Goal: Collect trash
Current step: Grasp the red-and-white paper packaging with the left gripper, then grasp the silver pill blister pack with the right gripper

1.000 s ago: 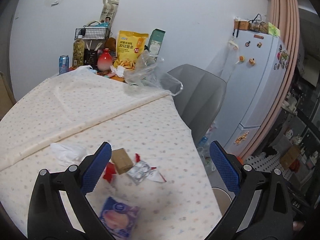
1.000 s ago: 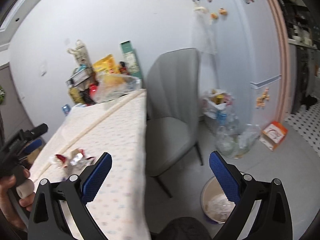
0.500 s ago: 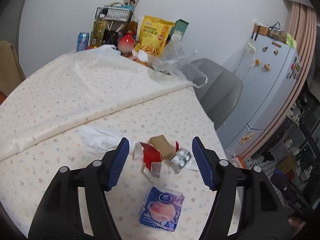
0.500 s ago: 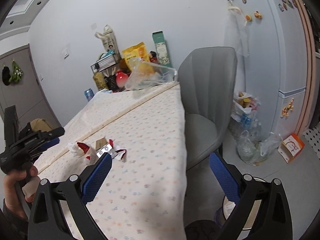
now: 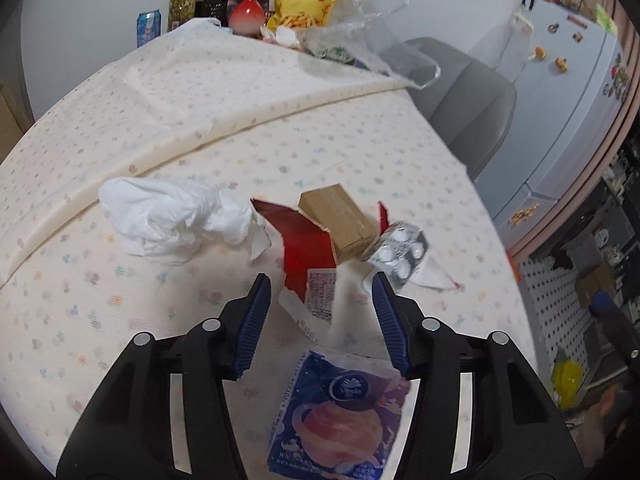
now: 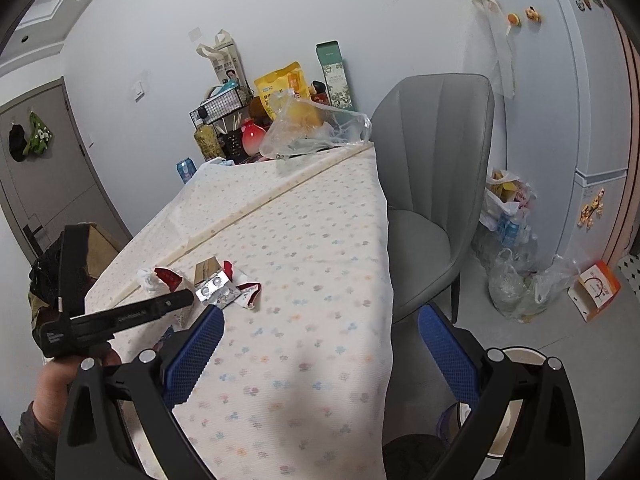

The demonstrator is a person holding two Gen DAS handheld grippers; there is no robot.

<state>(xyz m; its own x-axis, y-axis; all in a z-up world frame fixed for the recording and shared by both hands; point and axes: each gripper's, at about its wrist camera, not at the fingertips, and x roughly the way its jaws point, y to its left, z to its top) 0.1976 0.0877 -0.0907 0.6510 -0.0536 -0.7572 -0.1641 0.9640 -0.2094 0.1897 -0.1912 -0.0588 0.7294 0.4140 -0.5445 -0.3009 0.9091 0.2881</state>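
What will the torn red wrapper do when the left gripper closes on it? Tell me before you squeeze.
The torn red wrapper looks thin and creased, so it will probably crumple flat between the left gripper fingers rather than resist. It seems very light and may slide on the tablecloth if nudged. One edge lies against the brown box, which might shift too.

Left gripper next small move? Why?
Probably ease the left gripper forward and down, then close on the torn red wrapper. Its fingers are open and empty, with the wrapper's lower end between them, apart from the brown box and blister pack.
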